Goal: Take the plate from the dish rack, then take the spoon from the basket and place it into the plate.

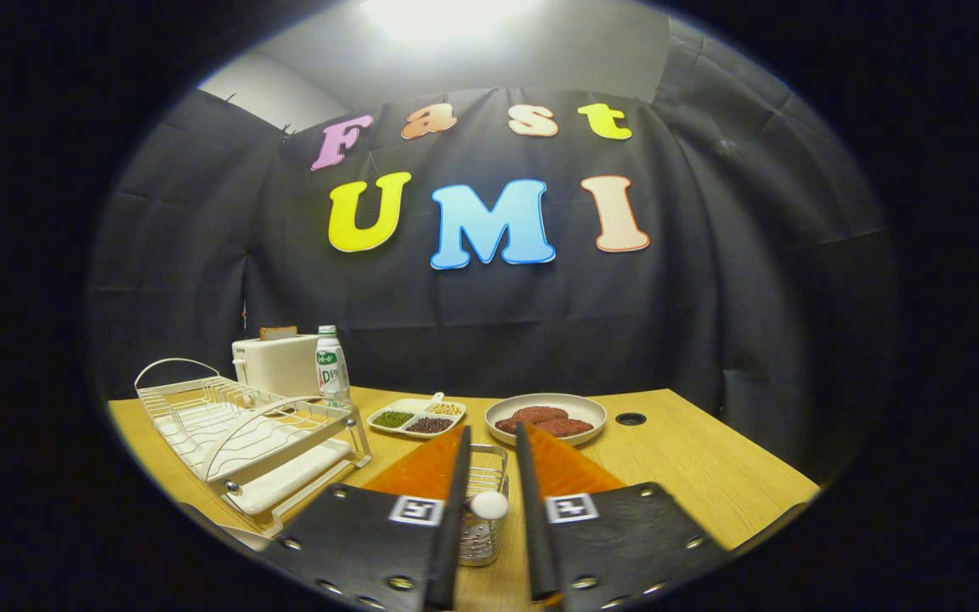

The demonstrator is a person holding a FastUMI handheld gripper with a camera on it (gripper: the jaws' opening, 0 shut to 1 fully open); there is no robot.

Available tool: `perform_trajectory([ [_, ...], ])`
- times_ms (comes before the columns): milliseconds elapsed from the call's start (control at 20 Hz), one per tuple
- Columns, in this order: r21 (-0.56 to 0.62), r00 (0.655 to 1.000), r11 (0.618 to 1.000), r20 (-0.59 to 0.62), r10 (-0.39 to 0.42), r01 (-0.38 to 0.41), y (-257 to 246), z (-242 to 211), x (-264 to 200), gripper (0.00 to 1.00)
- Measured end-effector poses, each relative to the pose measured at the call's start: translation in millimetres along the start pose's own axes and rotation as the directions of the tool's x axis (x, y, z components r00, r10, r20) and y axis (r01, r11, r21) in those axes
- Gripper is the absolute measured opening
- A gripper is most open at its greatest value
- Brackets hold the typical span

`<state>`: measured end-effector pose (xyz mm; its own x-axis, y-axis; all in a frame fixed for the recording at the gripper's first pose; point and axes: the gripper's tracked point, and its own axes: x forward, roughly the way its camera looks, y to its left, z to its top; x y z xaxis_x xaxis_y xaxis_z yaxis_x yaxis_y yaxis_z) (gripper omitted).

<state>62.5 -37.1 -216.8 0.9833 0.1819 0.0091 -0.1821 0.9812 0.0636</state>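
My gripper (pixel 493 427) is open and hangs low over the wooden table (pixel 693 476). A small wire basket (pixel 486 469) stands between its fingers. The rounded white end of the spoon (pixel 488 505) sticks up out of the basket in the gap, close to the left finger, and neither finger presses on it. The white wire dish rack (pixel 243 425) stands to the left of the fingers, with no plate in its slots. Just beyond the fingertips a round pale plate (pixel 579 403) holds red-brown patties.
A white divided dish (pixel 415 416) with green, dark and yellow fillings sits left of the plate. Behind the rack stand a white toaster (pixel 273 364) and a bottle (pixel 332 365). A round cable hole (pixel 630 418) is right of the plate. The table's edge runs off to the right.
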Motion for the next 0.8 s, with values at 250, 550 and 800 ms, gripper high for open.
perform_trajectory([
  [250, -0.052, 0.999, 0.999, -0.042, 0.003, -0.005, 15, 5, 6, 0.08],
  [550, -0.046, 0.996, 0.999, -0.083, -0.016, 0.013, 18, 35, -9, 0.08],
  [800, -0.051, 0.998, 0.998, -0.064, -0.030, 0.027, 19, 87, -36, 0.08],
])
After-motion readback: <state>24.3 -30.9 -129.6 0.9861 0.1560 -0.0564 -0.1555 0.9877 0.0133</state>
